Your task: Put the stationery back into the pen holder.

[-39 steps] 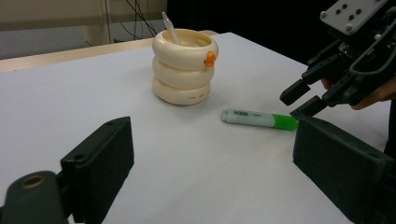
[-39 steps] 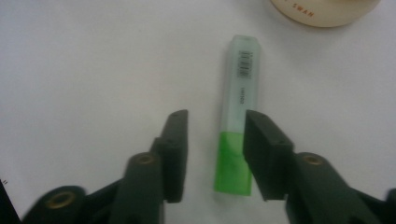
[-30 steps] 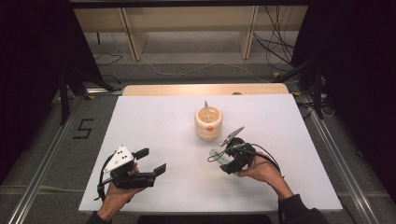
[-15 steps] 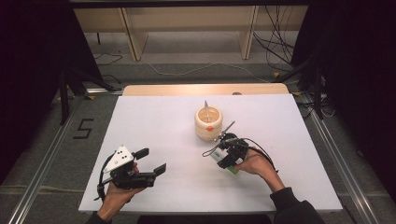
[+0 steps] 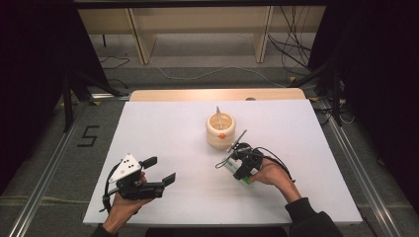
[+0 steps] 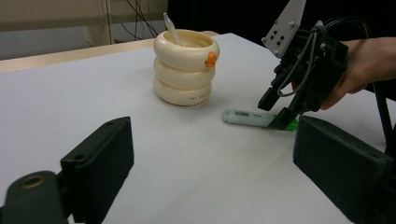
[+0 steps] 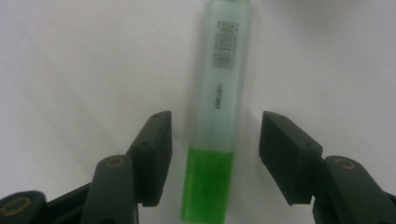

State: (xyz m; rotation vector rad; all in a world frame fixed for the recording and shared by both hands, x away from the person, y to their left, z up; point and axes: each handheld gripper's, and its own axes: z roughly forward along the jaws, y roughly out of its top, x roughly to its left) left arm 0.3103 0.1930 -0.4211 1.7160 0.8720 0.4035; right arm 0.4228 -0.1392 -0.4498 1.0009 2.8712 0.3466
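High view: the cream ringed pot (image 5: 220,131) stands mid-table on the white table (image 5: 163,128), a thin stick (image 5: 218,114) leaning inside it. Nearer the person than the pot and slightly to its right, the right gripper (image 5: 236,159) points down at the green highlighter (image 5: 239,176). The left gripper (image 5: 159,170) rests well to the pot's left and nearer the person, jaws spread and holding nothing.

Left gripper view: the highlighter (image 6: 254,118) lies flat just right of the pot (image 6: 185,67), apart from it, with bare table between. The right gripper (image 6: 275,114) comes down over its green end.

Right gripper view: the highlighter (image 7: 215,116) lies between the jaws, which have just been closing. Both pads (image 7: 156,154) stand clear of its barrel, with a gap on either side, so it is not yet gripped.
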